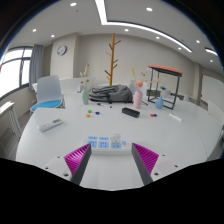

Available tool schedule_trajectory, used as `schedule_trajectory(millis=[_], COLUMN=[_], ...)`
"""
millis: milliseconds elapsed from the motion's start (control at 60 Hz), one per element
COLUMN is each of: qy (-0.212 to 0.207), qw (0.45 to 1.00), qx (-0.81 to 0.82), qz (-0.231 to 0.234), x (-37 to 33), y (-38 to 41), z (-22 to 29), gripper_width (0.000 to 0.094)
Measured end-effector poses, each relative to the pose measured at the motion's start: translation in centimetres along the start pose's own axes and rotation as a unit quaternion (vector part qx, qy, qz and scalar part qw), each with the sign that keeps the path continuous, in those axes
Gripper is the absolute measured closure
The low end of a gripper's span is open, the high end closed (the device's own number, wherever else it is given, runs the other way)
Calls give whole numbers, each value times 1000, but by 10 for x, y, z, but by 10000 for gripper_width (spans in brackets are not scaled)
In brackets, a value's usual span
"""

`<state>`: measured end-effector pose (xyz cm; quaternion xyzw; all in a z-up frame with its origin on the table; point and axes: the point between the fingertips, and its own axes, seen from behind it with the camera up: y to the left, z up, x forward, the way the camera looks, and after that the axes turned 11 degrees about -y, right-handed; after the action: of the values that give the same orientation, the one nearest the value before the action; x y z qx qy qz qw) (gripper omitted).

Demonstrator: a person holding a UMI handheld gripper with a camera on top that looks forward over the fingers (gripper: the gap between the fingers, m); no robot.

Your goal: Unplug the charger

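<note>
We hold the gripper low over a white table. Its two fingers with pink pads are wide apart and hold nothing. Just ahead, between the tips, lies a white power strip with something plugged in; we cannot tell if it is the charger. Farther off sit a pink bottle, a grey bag and a blue chair.

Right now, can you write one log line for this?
gripper: open, holding nothing | power strip: on table, just ahead of jaws | charger: not unplugged yet
</note>
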<state>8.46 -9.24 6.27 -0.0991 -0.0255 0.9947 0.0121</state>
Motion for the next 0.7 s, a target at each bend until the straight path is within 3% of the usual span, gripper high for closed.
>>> schedule_trajectory(millis=[317,550,583,617,650,683,700], qy=[2,11,9,9,12,18,17], qw=[1000,999,999,999,999,999,999], qx=[25,29,33,36,38,41,37], qz=[15,24,25,21,17,1,-7], x=[107,143,143,145,148,152,155], y=[-5,-2,-1,-3,-5,-13,-15], z=[-19,-32,-30,-31,-32,-34,-33], gripper_width=[82,90,145,265,446,688,741])
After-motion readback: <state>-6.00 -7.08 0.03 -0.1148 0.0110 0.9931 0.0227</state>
